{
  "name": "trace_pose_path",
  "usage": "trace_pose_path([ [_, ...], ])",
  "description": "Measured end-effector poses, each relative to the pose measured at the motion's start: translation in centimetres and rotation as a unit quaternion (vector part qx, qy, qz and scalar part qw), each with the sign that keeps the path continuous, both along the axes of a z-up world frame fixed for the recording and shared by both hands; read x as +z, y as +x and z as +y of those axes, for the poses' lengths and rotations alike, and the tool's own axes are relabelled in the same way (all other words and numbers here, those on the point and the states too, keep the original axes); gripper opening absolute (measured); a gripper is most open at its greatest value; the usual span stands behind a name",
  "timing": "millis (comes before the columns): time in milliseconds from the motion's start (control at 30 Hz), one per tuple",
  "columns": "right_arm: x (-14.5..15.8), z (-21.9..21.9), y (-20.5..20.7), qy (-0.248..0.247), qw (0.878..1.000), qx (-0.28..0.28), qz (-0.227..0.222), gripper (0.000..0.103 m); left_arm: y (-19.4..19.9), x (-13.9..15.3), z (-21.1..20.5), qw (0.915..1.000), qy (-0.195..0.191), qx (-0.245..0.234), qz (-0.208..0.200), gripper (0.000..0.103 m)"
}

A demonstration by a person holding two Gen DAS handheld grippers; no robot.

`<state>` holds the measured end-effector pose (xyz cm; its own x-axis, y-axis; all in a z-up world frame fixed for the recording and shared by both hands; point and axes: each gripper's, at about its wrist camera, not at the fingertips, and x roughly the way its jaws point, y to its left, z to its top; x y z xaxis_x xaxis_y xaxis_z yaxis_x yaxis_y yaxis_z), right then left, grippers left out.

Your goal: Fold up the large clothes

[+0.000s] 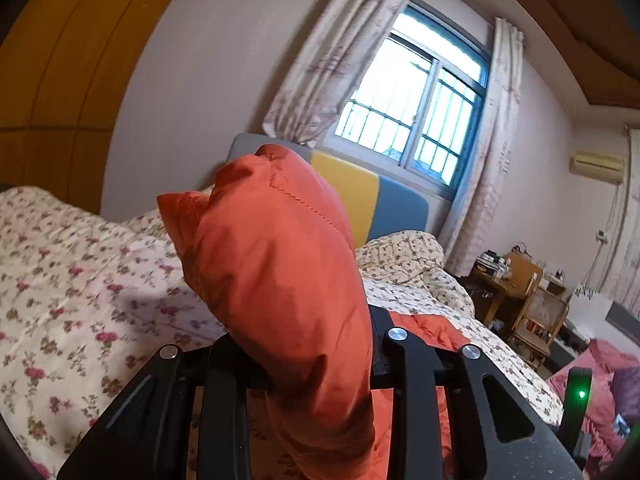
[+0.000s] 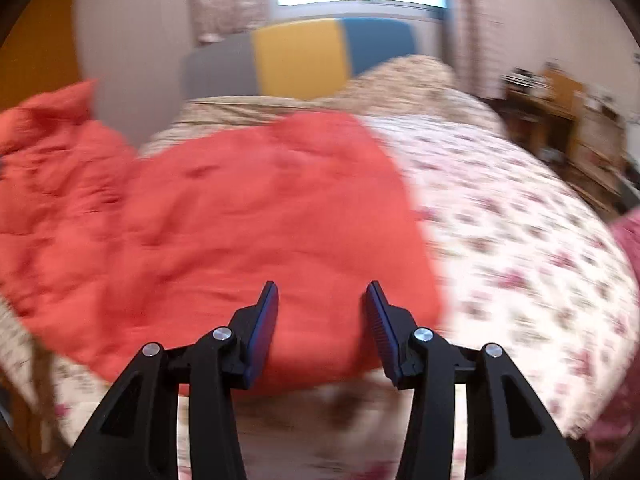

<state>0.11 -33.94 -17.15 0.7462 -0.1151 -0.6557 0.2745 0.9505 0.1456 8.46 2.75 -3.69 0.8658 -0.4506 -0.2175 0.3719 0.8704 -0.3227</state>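
A large orange padded garment (image 2: 224,216) lies spread over the floral bedspread (image 2: 520,240) in the blurred right wrist view, its left part lifted off the bed. My right gripper (image 2: 322,320) hovers over the garment's near edge, open, with nothing pressed between its blue pads. In the left wrist view a thick fold of the same orange garment (image 1: 276,280) rises up out of my left gripper (image 1: 320,364), which is shut on it and held above the bed. The left fingertips are hidden by the cloth.
A headboard (image 1: 360,196) in grey, yellow and blue stands under a curtained window (image 1: 424,100). A rumpled floral quilt (image 1: 404,256) lies at the bed's head. Wooden furniture (image 1: 520,300) and pink bedding (image 1: 600,384) fill the right side. A wooden wardrobe (image 1: 52,80) stands at the left.
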Motion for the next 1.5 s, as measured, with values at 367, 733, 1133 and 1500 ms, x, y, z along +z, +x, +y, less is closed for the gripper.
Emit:
trace_pose_path([
  [367, -3.2, -2.3, 0.4, 0.013, 0.999, -0.012, 0.03, 0.054, -0.8, 1.4, -5.6, 0.9956, 0.049, -0.067, -0.043, 0.029],
  [733, -3.4, -4.5, 0.2, 0.074, 0.997, 0.017, 0.03, 0.057, -1.9, 0.9, -13.1, 0.981, 0.092, -0.16, -0.061, 0.029],
  [1133, -1.2, -9.2, -2.8, 0.153, 0.988, -0.018, 0.0, 0.059, -2.7, -2.9, -21.2, 0.9515, 0.162, -0.257, -0.046, 0.03],
  [1500, 3.3, -12.0, -6.1, 0.212, 0.974, -0.014, -0.074, 0.052, -4.6, -10.1, -27.2, 0.8942, 0.259, -0.364, -0.035, 0.06],
])
